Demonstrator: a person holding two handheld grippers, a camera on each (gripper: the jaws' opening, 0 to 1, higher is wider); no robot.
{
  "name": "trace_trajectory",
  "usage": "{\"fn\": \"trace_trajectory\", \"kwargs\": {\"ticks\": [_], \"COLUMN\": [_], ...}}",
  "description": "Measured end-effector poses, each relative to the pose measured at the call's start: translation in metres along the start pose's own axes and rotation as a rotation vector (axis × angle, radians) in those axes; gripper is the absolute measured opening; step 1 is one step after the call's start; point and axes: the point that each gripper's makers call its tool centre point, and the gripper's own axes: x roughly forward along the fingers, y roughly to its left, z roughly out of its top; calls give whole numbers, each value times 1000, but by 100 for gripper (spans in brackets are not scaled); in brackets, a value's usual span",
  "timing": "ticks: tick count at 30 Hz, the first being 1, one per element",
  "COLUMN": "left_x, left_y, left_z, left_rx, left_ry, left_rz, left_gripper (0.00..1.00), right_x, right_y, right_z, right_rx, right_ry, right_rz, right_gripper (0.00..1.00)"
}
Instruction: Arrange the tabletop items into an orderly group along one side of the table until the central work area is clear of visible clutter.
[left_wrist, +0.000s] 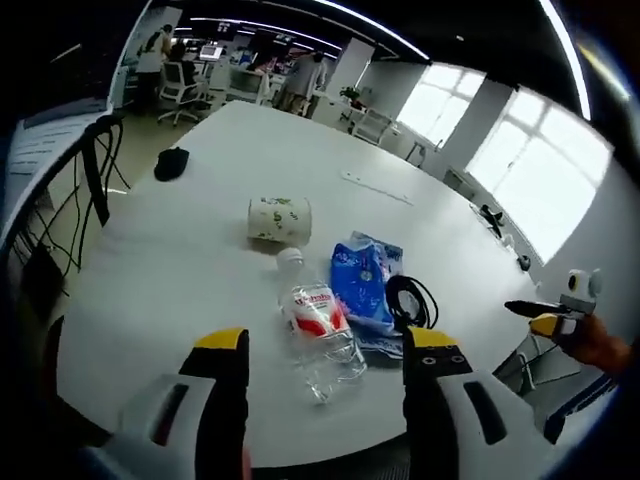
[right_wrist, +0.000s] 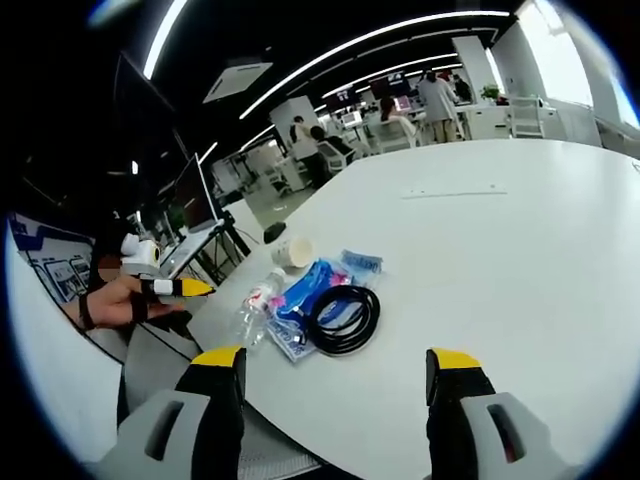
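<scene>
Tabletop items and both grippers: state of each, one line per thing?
water bottle: lying on its side, cap on, looks nearly empty
paper cup: tipped on its side
blue packet: lying flat, beside the bottle
black cable: coiled, resting on the blue packet
black mouse: apart from the rest, near the table edge
left gripper: jaws open, holding nothing
right gripper: jaws open, holding nothing

On the tabletop (left_wrist: 200, 260) lie one clear plastic bottle (left_wrist: 316, 332), one paper cup (left_wrist: 279, 219) on its side, one blue packet (left_wrist: 364, 280), one black cable coil (left_wrist: 412, 300), one dark mouse-like object (left_wrist: 171, 163), and one flat white strip (left_wrist: 376, 187).
</scene>
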Motion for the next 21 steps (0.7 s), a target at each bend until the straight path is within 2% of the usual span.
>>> {"fn": "trace_trajectory", "kwargs": {"ticks": [14, 17, 21], "left_x": [17, 21, 28], "left_y": [2, 8, 8], "left_z": [-28, -29, -27], "left_rx": [-98, -121, -207], "left_ry": [100, 99, 104], "left_rz": [73, 100, 93], "left_gripper": [57, 56, 56], "right_x": [2, 2, 0], "right_y": [0, -1, -4], "right_z": [3, 4, 2], "right_rx": [14, 14, 23], "right_ry": [-4, -5, -7], "right_rz": [1, 0, -6], "right_gripper": [74, 74, 74]}}
